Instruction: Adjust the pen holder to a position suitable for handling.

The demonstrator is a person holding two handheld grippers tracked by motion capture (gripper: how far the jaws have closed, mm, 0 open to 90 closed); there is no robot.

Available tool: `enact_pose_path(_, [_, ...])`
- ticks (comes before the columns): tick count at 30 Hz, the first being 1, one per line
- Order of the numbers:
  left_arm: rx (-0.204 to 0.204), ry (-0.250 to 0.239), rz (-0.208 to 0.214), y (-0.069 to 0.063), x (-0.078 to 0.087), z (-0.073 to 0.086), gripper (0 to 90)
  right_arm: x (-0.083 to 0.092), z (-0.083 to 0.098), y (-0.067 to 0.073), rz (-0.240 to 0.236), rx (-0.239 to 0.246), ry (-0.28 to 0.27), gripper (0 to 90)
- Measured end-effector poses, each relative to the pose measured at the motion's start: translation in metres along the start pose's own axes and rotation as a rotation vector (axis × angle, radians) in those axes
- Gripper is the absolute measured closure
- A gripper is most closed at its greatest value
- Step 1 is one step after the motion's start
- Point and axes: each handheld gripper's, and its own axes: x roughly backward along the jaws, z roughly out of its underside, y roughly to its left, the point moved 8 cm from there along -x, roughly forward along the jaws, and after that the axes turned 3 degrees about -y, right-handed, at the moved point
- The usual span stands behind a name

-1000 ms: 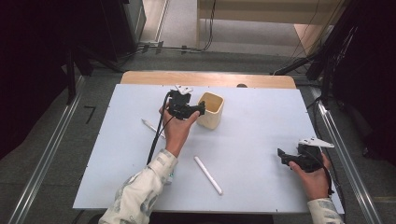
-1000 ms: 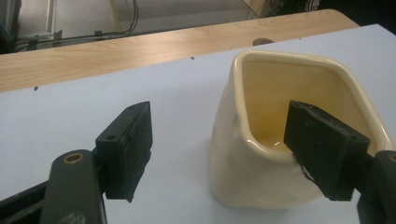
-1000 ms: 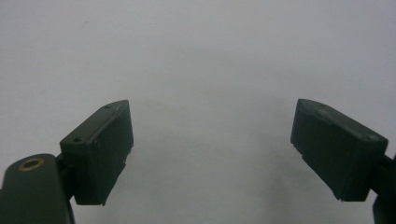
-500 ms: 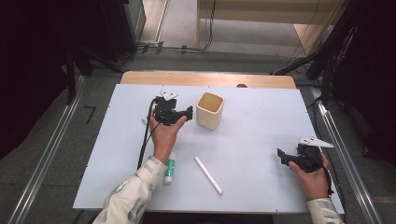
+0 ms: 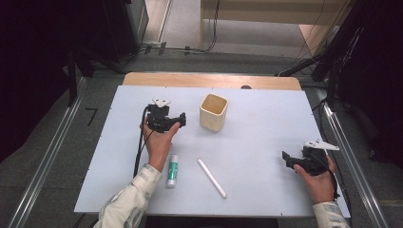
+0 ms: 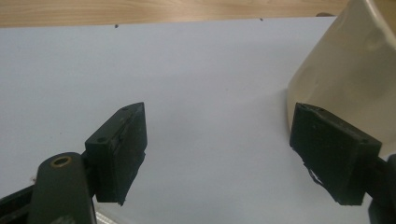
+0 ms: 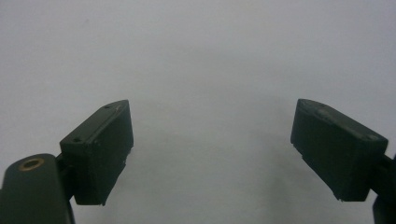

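Note:
A cream square cup [image 5: 213, 112] stands upright on the white table [image 5: 256, 128], and its side fills the right of the left gripper view [image 6: 345, 70]. My left gripper [image 5: 180, 119] is just left of the cup with its jaws pointing at it. It is open [image 6: 224, 154] with nothing between the jaws. A green-capped glue stick [image 5: 172, 170] lies beside the left forearm. A white pen [image 5: 212, 178] lies near the front middle. My right gripper [image 5: 286, 159] rests low at the right front, open [image 7: 215, 154] over bare table.
A wooden strip [image 5: 209, 80] borders the table's far edge. Metal rails [image 5: 47, 161] run along both sides on the floor. The left gripper's cable [image 5: 139, 152] trails back along the forearm.
My left gripper has drawn back leftward from the cup's rim and come lower. The glue stick beside the forearm has come into sight. The right gripper has stayed put.

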Motion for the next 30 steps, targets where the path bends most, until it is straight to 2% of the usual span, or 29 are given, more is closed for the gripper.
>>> enact_pose_path(3, [-0.004,0.009,-0.006,0.004,0.001,0.004,20.0,0.0,0.0,0.0,0.0,-0.001,0.0,11.4])
enact_pose_path(14, [0.021,0.021,-0.055,0.028,0.006,0.015,20.0,-0.001,0.0,0.001,-0.001,0.003,0.002,11.4])
enact_pose_path(30, [0.051,0.028,-0.098,0.052,0.015,0.027,19.6,-0.003,0.001,0.003,-0.009,0.003,0.009,11.4])
